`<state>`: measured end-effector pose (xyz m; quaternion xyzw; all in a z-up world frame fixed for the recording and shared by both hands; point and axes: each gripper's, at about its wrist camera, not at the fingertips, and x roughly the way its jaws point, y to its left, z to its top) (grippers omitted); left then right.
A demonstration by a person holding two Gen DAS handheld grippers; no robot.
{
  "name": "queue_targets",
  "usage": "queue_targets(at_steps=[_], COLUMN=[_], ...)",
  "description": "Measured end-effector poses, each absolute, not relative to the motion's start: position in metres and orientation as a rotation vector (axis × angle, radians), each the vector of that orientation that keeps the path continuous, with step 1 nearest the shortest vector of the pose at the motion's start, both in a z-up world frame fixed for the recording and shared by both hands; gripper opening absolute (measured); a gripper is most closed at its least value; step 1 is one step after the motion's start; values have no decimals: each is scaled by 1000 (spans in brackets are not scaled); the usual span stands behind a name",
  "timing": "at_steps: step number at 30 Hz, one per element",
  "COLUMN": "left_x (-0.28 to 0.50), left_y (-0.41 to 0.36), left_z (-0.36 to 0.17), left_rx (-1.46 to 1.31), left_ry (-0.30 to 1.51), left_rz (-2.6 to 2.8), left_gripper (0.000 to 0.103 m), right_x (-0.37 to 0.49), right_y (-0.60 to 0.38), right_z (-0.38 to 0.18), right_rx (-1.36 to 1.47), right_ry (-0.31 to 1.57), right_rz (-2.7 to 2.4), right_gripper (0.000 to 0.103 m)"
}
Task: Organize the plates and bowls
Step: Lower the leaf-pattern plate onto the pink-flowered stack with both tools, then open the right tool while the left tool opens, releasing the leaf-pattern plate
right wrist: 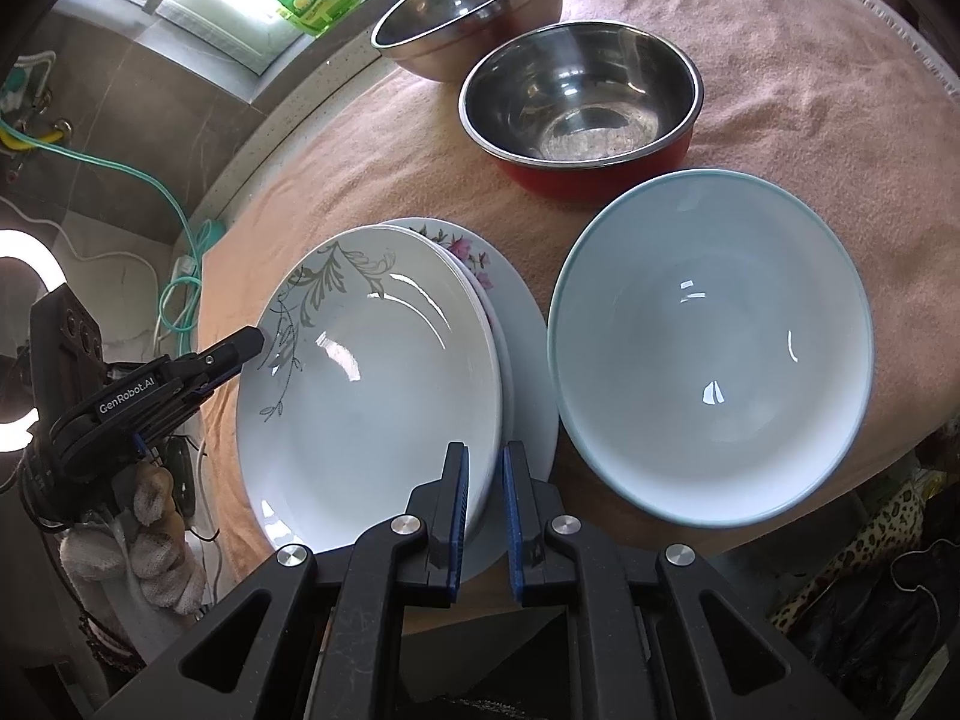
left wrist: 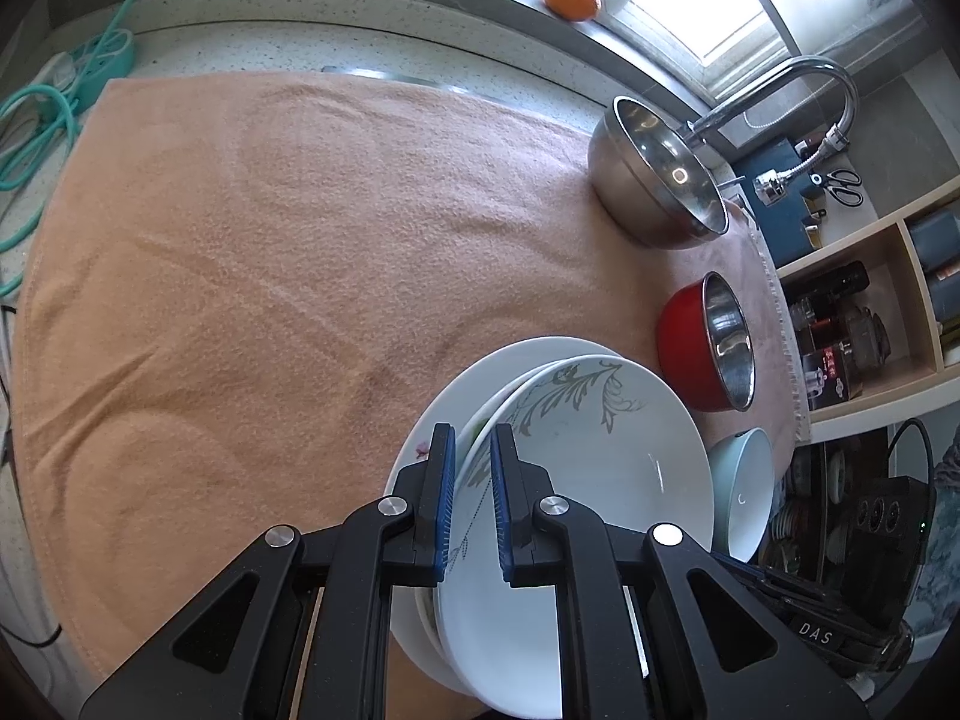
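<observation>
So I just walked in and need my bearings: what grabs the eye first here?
The stack of plates at the near edge of the peach towel, both grippers clamped on its rim. Beside it, a pale blue bowl; behind, a red bowl and a steel bowl.

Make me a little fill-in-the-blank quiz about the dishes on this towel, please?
1. The top plate of the stack has a grey ____ pattern on its rim.
2. The metal bowl nearest the plates is ____ on the outside.
3. The pale blue bowl sits to the ____ of the plate stack in the right wrist view.
4. On the window ledge lies an ____ fruit.

Missing words: leaf; red; right; orange
</observation>
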<state>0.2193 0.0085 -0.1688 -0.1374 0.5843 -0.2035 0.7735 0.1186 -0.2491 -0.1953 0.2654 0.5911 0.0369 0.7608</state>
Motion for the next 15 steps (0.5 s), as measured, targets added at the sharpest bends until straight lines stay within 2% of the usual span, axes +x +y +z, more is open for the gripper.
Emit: queue_targets(at_steps=[7, 15], left_x=[218, 212], left_y=[13, 21], left_z=[-165, -153], left_rx=[-314, -334], left_ry=[1257, 1213], left_rz=[-440, -418], left_gripper=[10, 10], right_x=[114, 102], right_y=[-249, -252], right_z=[-188, -178], right_rx=[555, 529], right_ry=[1270, 1240], right_rz=[86, 102], right_gripper=[16, 17])
